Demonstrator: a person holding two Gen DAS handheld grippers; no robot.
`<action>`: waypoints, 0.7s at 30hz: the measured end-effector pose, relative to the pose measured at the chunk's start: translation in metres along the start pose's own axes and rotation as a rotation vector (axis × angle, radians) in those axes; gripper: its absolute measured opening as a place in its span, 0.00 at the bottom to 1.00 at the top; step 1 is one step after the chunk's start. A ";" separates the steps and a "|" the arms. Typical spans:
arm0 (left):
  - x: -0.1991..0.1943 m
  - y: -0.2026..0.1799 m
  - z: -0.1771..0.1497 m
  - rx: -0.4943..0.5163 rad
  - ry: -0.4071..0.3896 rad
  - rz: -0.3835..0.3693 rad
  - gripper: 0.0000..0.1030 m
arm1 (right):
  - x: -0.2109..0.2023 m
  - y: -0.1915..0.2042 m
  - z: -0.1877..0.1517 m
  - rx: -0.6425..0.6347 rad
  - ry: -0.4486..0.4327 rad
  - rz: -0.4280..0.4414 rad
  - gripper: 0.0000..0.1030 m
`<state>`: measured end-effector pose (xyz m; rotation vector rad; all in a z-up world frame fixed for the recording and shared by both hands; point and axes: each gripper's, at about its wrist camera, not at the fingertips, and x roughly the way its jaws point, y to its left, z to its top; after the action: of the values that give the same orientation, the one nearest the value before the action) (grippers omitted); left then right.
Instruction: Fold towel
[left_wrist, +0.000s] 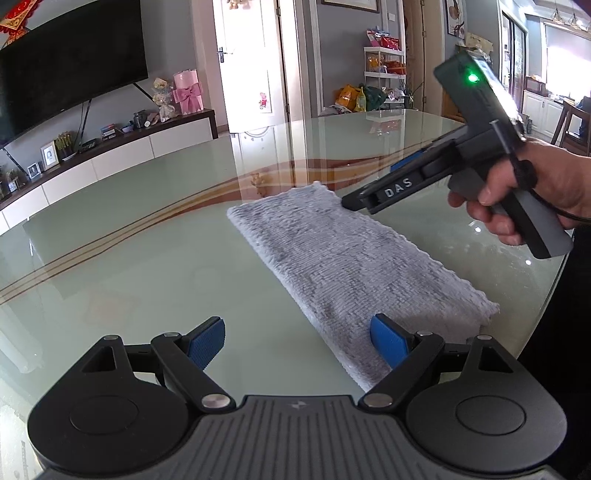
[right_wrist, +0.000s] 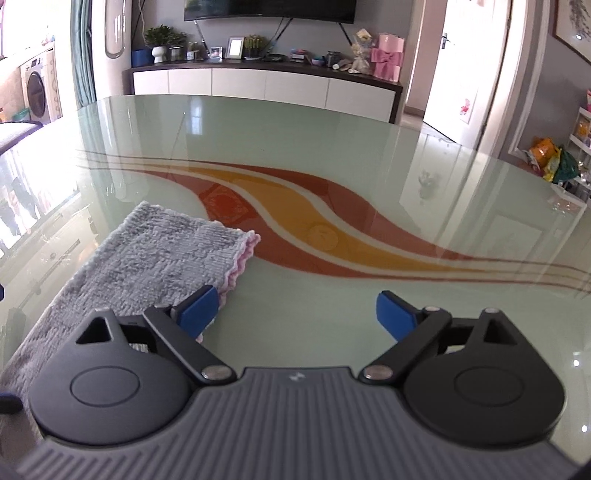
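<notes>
Both grippers stand wide apart and hold nothing: we see the left gripper with its blue pads spread over the near end of the towel, one pad above the cloth and the other above bare glass, and the right gripper just the same, its left pad over the towel's edge and its right pad over the tabletop. The towel lies flat on the tabletop as a long narrow strip, already doubled, because in the right wrist view pink-edged layers show one upon another at its end. From the left gripper it runs forward and to the right; from the right gripper it lies to the left and partly under the body of the tool. In the left wrist view the right gripper, held in the person's hand, hovers just at the far corner of the strip, and we cannot tell if it touches the cloth. We judge that one fold is made and the next one is being prepared. The next move calls for lowering each gripper to a corner of one short end, closing on all layers together, and then carrying that end over to the other without dragging the strip on the smooth glass.
</notes>
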<state>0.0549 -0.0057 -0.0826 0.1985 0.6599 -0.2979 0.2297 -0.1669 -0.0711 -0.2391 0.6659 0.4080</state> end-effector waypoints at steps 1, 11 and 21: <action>0.000 0.000 0.000 0.001 0.000 0.002 0.87 | -0.001 0.002 0.001 -0.004 -0.001 -0.003 0.90; -0.002 -0.004 0.000 0.025 0.007 0.012 0.87 | 0.006 0.036 0.022 -0.187 -0.044 0.056 0.90; -0.005 -0.003 -0.001 0.041 0.009 0.021 0.87 | 0.024 0.037 0.042 -0.130 -0.061 -0.023 0.86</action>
<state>0.0499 -0.0072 -0.0808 0.2462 0.6609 -0.2910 0.2535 -0.1126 -0.0575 -0.3559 0.5767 0.4358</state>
